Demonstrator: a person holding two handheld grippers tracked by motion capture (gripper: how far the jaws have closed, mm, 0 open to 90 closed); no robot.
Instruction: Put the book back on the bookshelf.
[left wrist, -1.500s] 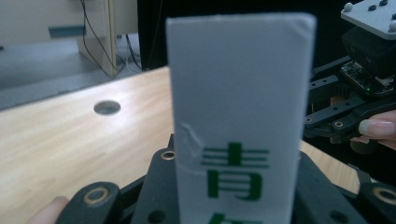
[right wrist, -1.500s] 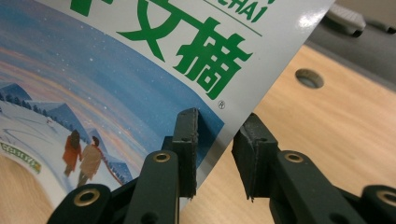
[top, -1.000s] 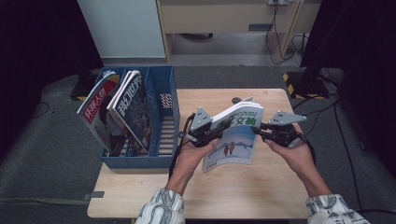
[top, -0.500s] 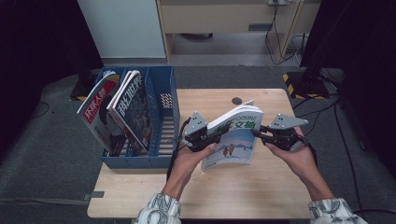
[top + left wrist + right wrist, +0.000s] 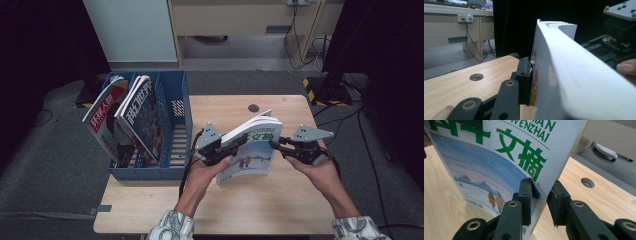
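A magazine (image 5: pixel 252 147) with green characters and a snowy picture on its cover is held above the wooden table (image 5: pixel 240 200) between both grippers. My left gripper (image 5: pixel 224 150) grips its left edge. In the left gripper view the near pad (image 5: pixel 524 75) presses on the cover of the magazine (image 5: pixel 579 75), and the other jaw is hidden behind the pages. These jaws have just been opening slightly with the magazine still between them. My right gripper (image 5: pixel 276 145) is shut on the right edge; its jaws (image 5: pixel 541 190) pinch the thin edge of the magazine (image 5: pixel 499 165).
A blue file rack (image 5: pixel 175 125) stands on the table's left side with two magazines (image 5: pixel 135 115) leaning in it. A round hole (image 5: pixel 254 108) lies in the tabletop beyond the held magazine. A wooden desk with cables (image 5: pixel 300 20) stands farther back.
Both hands and the magazine have drifted slightly toward the near edge of the table. The hold on the magazine looks the same.
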